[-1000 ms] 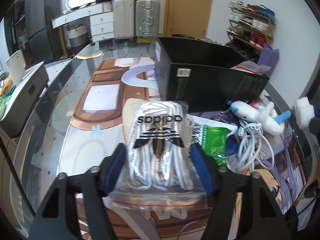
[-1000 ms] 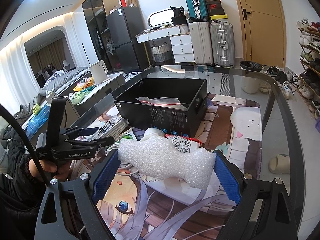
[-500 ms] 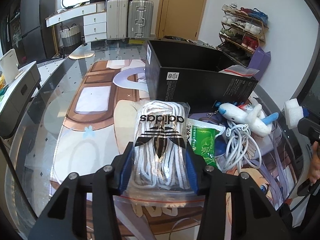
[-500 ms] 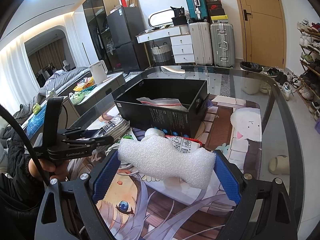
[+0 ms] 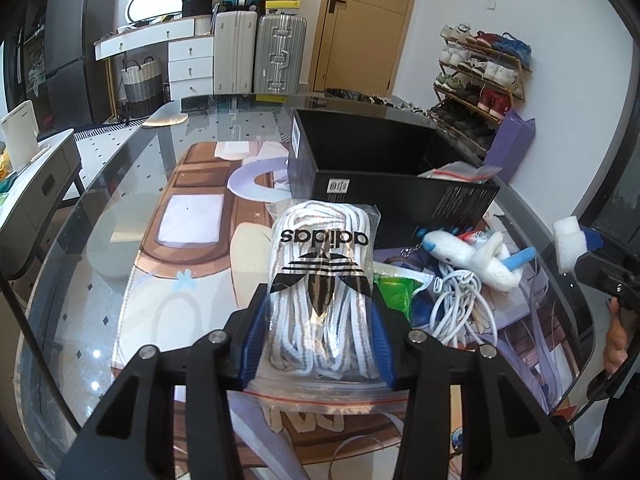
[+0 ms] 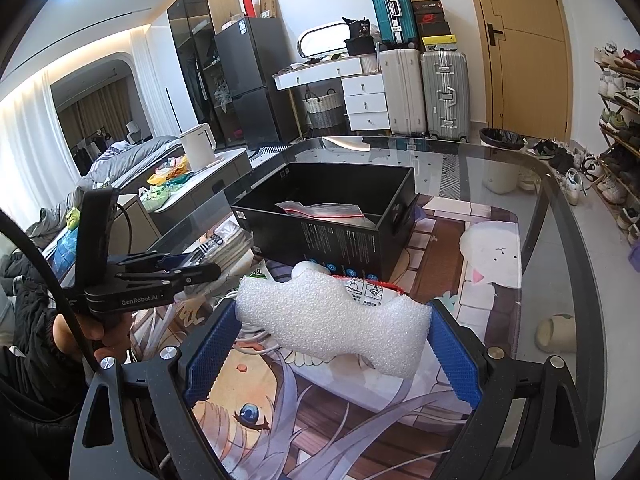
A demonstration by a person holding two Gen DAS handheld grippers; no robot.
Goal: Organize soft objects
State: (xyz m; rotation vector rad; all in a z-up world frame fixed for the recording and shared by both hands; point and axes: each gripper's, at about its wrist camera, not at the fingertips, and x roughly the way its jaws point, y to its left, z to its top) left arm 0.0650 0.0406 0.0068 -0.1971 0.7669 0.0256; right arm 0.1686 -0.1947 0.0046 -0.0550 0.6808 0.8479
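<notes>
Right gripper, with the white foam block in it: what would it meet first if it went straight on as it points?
Probably the near wall of the open black cardboard box, just beyond the white foam block in the right gripper; depth is uncertain.

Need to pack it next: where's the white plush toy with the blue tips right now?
In the left wrist view the plush toy lies on the table right of the bag of laces, atop the coiled white cable, just in front of the black box.
</notes>
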